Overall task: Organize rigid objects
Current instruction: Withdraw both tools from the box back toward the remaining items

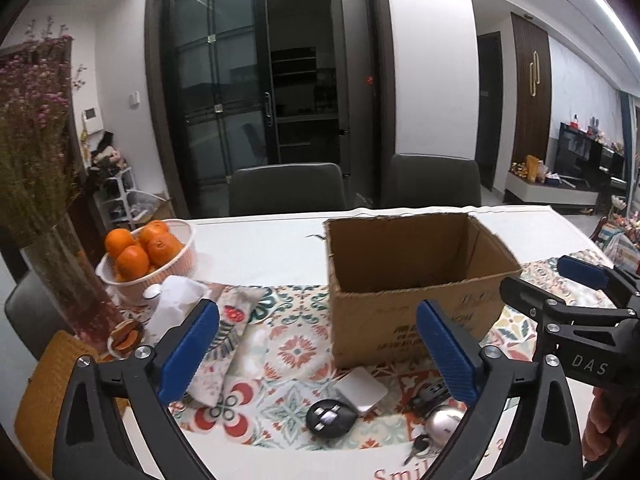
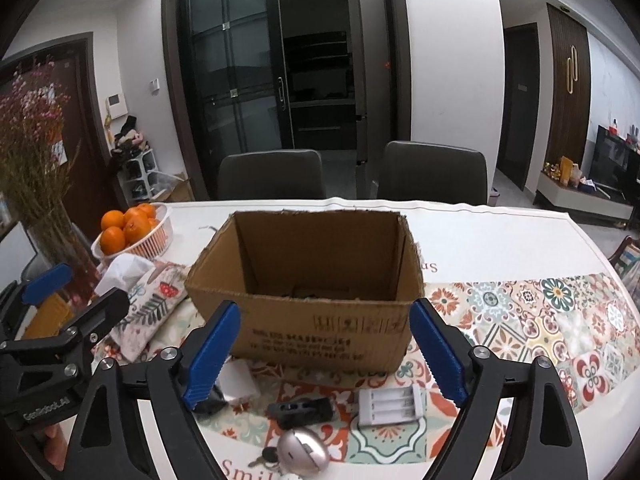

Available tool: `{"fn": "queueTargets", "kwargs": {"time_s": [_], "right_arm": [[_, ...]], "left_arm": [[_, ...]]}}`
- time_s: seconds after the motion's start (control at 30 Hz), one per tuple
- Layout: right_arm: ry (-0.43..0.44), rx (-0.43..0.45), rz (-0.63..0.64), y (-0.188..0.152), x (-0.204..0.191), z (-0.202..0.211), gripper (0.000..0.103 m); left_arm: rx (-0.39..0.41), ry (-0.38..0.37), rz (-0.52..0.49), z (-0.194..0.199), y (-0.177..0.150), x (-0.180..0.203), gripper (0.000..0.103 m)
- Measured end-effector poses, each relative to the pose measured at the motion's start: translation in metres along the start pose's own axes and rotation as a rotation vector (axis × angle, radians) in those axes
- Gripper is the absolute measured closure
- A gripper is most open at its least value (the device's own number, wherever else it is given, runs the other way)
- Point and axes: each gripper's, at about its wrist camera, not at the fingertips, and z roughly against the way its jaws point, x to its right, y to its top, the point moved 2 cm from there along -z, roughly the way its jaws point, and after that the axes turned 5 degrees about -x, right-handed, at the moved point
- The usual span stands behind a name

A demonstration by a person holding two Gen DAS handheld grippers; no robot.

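Note:
An open cardboard box (image 1: 404, 280) (image 2: 316, 280) stands on the patterned runner. In front of it lie a white square charger (image 1: 362, 390) (image 2: 240, 380), a black round device (image 1: 330, 418), a black clip-like object (image 2: 302, 408), a silver round lock with keys (image 1: 442, 424) (image 2: 302, 454) and a white battery charger (image 2: 390, 404). My left gripper (image 1: 320, 350) is open and empty above the small objects. My right gripper (image 2: 326, 354) is open and empty, also above them; it shows in the left wrist view (image 1: 560, 280).
A basket of oranges (image 1: 148, 252) (image 2: 134, 228), a glass vase of dried flowers (image 1: 60, 272), a floral pouch (image 1: 230, 332) (image 2: 148, 312) and crumpled white paper (image 1: 176, 300) sit at the left. Two grey chairs (image 2: 272, 176) stand behind the table.

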Motion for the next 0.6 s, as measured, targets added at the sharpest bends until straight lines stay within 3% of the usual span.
{"fn": "queueTargets", "kwargs": {"time_s": [0.37, 0.6], "right_arm": [[0.023, -0.041, 0.022, -0.026, -0.009, -0.007, 0.01], [0.033, -0.082, 0.055, -0.039, -0.016, -0.017, 0.01]], "left_arm": [[0.006, 0.092, -0.01, 0.007, -0.032, -0.01, 0.0], [-0.049, 0.085, 0.018, 0.0, -0.054, -0.017, 0.0]]}}
